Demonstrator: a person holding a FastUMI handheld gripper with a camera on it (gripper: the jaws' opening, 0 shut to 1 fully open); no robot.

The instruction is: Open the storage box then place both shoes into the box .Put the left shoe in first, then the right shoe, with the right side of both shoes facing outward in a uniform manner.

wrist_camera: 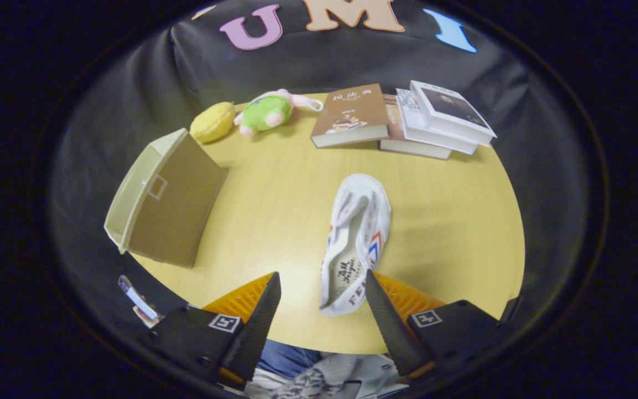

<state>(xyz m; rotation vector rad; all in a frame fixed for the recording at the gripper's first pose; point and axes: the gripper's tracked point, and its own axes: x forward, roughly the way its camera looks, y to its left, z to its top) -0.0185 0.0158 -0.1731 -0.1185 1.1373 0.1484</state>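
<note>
Gripper (pixel 322 296) is up above the near edge of the round wooden table (pixel 452 221), looking down and forward. Fingers spread wide, nothing held, neither pad pressing on anything.

The key relation: one white canvas shoe (pixel 355 244) lies just ahead of the fingers, its near end reaching into the gap between the tips, offset toward the right finger. That end looks to sit right by the right finger's inner edge; I can't tell if they touch, since the gripper seems higher than the shoe. The shoe's long axis runs almost straight away from me, tilted slightly right at the far end. The opening faces up, insole showing, red and blue stripes on its side. Left or right shoe, I can't call from here. I see just this one shoe.

Storage box (pixel 164 199) is well off to the left of the shoe, beige, standing on the table near its left edge with a brown panel facing the shoe. Open or closed, I can't tell at this angle. The box interior isn't visible.

My guess: grasp approach on the shoe is in hand. A drop plus a small shift right would centre the near end between the fingers, closing across the shoe's width.

Far side of the table: yellow lemon-like toy (pixel 212 122), green plush (pixel 269 111), stack of books (pixel 407 119), all well clear.
</note>
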